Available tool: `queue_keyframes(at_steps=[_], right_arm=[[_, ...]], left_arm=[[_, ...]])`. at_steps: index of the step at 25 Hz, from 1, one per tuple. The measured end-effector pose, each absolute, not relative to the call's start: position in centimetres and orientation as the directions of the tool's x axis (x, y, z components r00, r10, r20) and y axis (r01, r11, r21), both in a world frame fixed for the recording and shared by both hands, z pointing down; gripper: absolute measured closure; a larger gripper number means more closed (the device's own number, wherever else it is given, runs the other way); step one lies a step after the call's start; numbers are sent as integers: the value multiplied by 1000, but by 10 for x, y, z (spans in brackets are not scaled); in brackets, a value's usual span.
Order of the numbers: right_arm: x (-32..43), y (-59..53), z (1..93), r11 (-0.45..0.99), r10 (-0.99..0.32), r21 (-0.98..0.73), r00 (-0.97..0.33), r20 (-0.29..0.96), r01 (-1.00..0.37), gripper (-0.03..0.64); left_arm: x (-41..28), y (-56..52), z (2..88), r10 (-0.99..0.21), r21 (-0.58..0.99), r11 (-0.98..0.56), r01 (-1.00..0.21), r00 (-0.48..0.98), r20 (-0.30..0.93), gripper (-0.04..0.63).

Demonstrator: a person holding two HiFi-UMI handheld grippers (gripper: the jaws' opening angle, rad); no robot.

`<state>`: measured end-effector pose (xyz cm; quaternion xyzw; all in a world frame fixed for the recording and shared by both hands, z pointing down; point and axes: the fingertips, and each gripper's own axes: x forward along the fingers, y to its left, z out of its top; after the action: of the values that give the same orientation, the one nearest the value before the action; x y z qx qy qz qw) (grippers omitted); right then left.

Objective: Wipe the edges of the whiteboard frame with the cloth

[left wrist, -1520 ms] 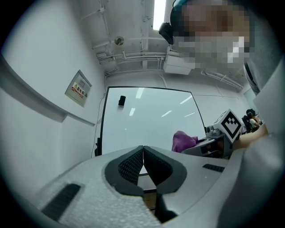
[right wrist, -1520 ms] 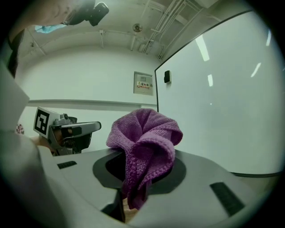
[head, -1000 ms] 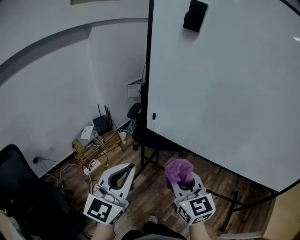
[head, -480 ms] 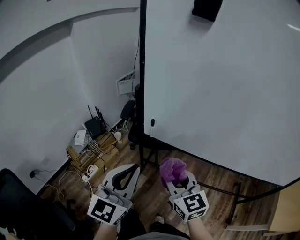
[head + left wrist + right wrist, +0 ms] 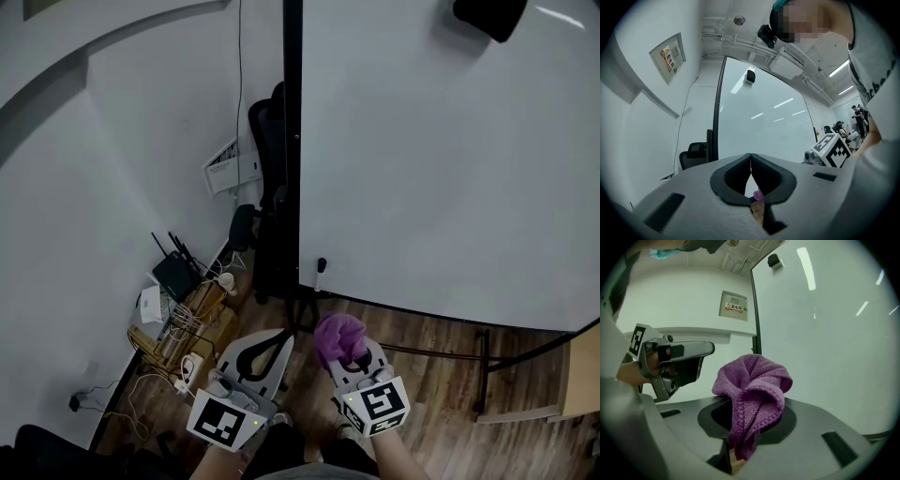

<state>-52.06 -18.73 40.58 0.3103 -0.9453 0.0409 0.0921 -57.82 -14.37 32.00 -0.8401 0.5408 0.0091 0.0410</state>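
A large whiteboard stands ahead with a black frame; its left edge runs vertically and its lower edge slants right. My right gripper is shut on a bunched purple cloth, held low in front of the board's lower left corner, apart from the frame. In the right gripper view the purple cloth stands up between the jaws. My left gripper is shut with nothing in it, beside the right one. The left gripper points up toward the frame's left edge.
A black eraser sticks high on the board. A marker sits at the lower left corner. A black office chair stands behind the frame. A router and tangled cables lie on the wooden floor at left by the white wall.
The head view has swung right and down, so the board's left edge now sits more central. Both grippers stayed low and close together, the right still holding the cloth.
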Motion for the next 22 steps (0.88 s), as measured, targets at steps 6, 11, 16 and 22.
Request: queue_keyframes(at_steps=[6, 11, 16, 22], right_arm=[[-554, -209, 440, 750, -633, -55, -740, 229, -659, 532], [-570, -226, 474, 716, -661, -50, -699, 272, -696, 532], [-587, -248, 509, 697, -670, -44, -672, 315, -716, 532], [-608, -275, 549, 669, -681, -50, -639, 359, -741, 532]], left_arm=[[-602, -168, 348, -871, -37, -490, -871, 491, -21, 578], [-609, -183, 368, -840, -29, -543, -839, 543, 4, 578], [-616, -196, 379, -823, 1, -568, -823, 568, 0, 578], [-633, -206, 387, -824, 2, -567, -824, 567, 17, 578]])
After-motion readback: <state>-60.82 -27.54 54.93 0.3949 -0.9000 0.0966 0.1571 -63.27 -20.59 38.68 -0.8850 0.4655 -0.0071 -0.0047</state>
